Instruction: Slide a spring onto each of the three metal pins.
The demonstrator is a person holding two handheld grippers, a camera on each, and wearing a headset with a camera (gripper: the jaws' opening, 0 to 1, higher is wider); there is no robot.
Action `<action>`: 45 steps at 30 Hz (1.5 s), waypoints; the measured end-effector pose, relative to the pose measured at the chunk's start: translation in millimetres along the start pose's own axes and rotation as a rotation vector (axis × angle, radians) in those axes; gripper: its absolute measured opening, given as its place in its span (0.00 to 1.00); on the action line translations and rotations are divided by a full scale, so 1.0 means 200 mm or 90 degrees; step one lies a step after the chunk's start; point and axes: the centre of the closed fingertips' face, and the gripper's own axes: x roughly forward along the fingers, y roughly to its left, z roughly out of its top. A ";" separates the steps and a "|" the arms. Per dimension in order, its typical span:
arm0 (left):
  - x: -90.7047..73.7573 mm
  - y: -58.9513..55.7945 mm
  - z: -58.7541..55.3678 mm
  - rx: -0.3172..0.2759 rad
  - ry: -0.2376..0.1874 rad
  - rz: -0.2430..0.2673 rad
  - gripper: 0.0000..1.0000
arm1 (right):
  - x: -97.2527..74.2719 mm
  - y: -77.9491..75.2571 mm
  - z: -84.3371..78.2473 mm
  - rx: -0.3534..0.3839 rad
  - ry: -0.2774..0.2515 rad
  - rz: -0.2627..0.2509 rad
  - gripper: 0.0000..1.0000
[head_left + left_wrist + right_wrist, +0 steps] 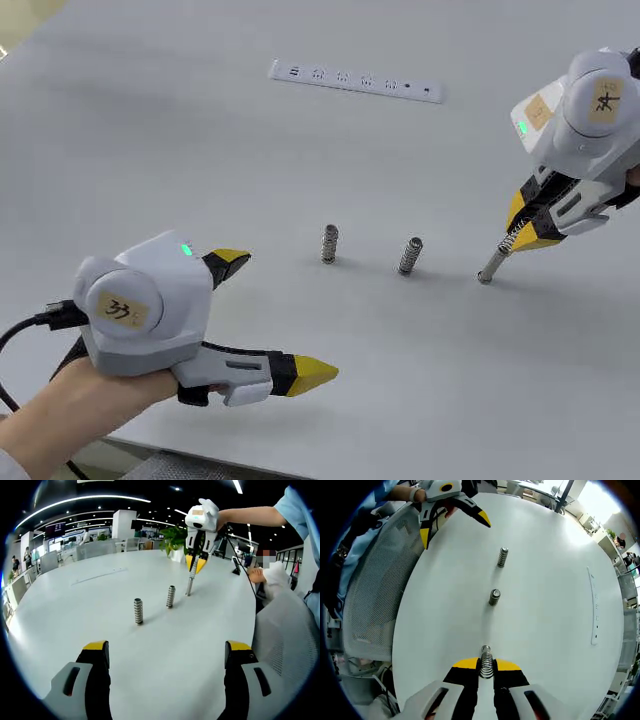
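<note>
Three metal pins stand in a row on the grey table. The left pin (pixel 329 243) and the middle pin (pixel 410 255) each wear a spring; both also show in the left gripper view (pixel 138 611) (pixel 171 596). The right pin (pixel 491 266) leans, its lower shaft bare. My right gripper (pixel 517 240) is shut on a spring (pixel 486 664) that sits over that pin's top (pixel 485 649). My left gripper (pixel 280 318) hovers open near the table's front edge, with nothing between its yellow-tipped fingers.
A white power strip (pixel 356 81) lies at the far side of the table (pixel 300 150). A mesh chair (pixel 375 595) stands beside the table's edge. Potted plants (pixel 172 540) and office desks lie beyond.
</note>
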 end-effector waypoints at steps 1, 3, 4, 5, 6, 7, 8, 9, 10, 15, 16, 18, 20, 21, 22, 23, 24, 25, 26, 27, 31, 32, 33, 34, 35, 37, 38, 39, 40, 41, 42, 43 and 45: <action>0.00 0.00 0.00 -0.001 0.000 -0.001 0.95 | 0.01 0.00 0.00 -0.001 0.001 0.000 0.07; 0.00 0.00 0.00 -0.002 0.001 -0.001 0.94 | 0.01 0.00 0.00 -0.001 0.003 0.003 0.07; 0.00 0.00 0.00 -0.002 0.001 -0.001 0.94 | 0.02 0.00 0.00 -0.002 0.004 0.005 0.07; 0.00 0.00 -0.01 -0.002 0.002 -0.001 0.94 | 0.03 0.00 -0.01 -0.001 0.006 0.006 0.07; -0.01 0.01 -0.01 -0.003 0.003 0.000 0.94 | 0.04 0.00 -0.01 -0.003 0.007 0.007 0.07; -0.01 0.01 -0.01 -0.005 0.003 0.001 0.94 | 0.04 0.00 -0.01 -0.003 0.007 0.008 0.07; -0.01 0.01 -0.02 -0.007 0.004 0.001 0.94 | 0.06 0.00 -0.01 -0.003 0.009 0.011 0.07; -0.01 0.01 -0.02 -0.007 0.005 0.002 0.94 | 0.06 0.00 -0.01 -0.003 0.010 0.012 0.07; -0.02 0.02 -0.02 -0.007 0.005 0.003 0.94 | 0.07 0.00 -0.01 -0.003 0.010 0.013 0.07; -0.03 0.02 -0.04 -0.012 0.008 0.007 0.94 | 0.12 0.01 0.00 -0.004 0.011 0.023 0.07; -0.03 0.02 -0.04 -0.013 0.008 0.008 0.94 | 0.15 0.00 -0.01 -0.005 0.013 0.024 0.07; -0.03 0.02 -0.04 -0.015 0.010 0.008 0.93 | 0.16 0.01 -0.01 -0.007 0.017 0.027 0.07; -0.04 0.02 -0.04 -0.016 0.010 0.009 0.93 | 0.17 0.01 -0.01 -0.009 0.021 0.029 0.07; -0.04 0.03 -0.05 -0.016 0.011 0.009 0.93 | 0.18 0.02 -0.02 -0.009 0.024 0.030 0.07; -0.04 0.03 -0.05 -0.017 0.011 0.009 0.93 | 0.19 0.02 -0.01 -0.009 0.024 0.032 0.07; -0.04 0.02 -0.05 -0.018 0.012 0.009 0.93 | 0.19 0.02 -0.01 -0.007 0.024 0.033 0.07; -0.04 0.02 -0.05 -0.018 0.013 0.008 0.93 | 0.20 0.02 -0.01 -0.007 0.024 0.033 0.07; -0.04 0.02 -0.05 -0.018 0.013 0.008 0.93 | 0.20 0.02 -0.01 -0.006 0.024 0.033 0.07; -0.04 0.02 -0.05 -0.018 0.013 0.008 0.93 | 0.20 0.03 -0.01 -0.007 0.026 0.033 0.07; -0.04 0.02 -0.05 -0.018 0.014 0.007 0.93 | 0.21 0.03 -0.01 -0.009 0.026 0.032 0.07; -0.03 0.02 -0.05 -0.018 0.015 0.006 0.92 | 0.23 0.03 -0.01 -0.006 0.027 0.030 0.07; -0.03 0.02 -0.05 -0.018 0.015 0.005 0.92 | 0.23 0.03 -0.01 -0.005 0.027 0.030 0.07; -0.03 0.03 -0.05 -0.018 0.016 0.005 0.92 | 0.25 0.03 -0.02 -0.003 0.027 0.030 0.07; -0.03 0.03 -0.05 -0.017 0.016 0.005 0.92 | 0.25 0.02 -0.03 -0.004 0.030 0.030 0.07; -0.03 0.03 -0.05 -0.017 0.016 0.004 0.92 | 0.26 0.02 -0.03 -0.005 0.032 0.029 0.07; -0.03 0.03 -0.04 -0.016 0.015 0.004 0.92 | 0.26 0.03 -0.03 -0.007 0.033 0.030 0.07; -0.03 0.03 -0.04 -0.016 0.014 0.005 0.92 | 0.27 0.01 -0.04 -0.004 0.030 0.028 0.07; -0.03 0.03 -0.04 -0.017 0.014 0.005 0.92 | 0.27 0.01 -0.04 -0.003 0.029 0.027 0.07; -0.03 0.03 -0.04 -0.017 0.014 0.005 0.92 | 0.26 0.01 -0.03 -0.002 0.029 0.026 0.07; -0.03 0.03 -0.04 -0.016 0.014 0.004 0.92 | 0.26 0.01 -0.03 -0.005 0.031 0.023 0.07; -0.03 0.03 -0.04 -0.016 0.015 0.003 0.92 | 0.26 0.02 -0.03 -0.007 0.034 0.024 0.07; -0.03 0.03 -0.04 -0.015 0.015 0.003 0.92 | 0.26 0.02 -0.03 -0.007 0.034 0.024 0.08; -0.03 0.03 -0.04 -0.014 0.015 0.002 0.92 | 0.26 0.02 -0.03 -0.010 0.034 0.023 0.08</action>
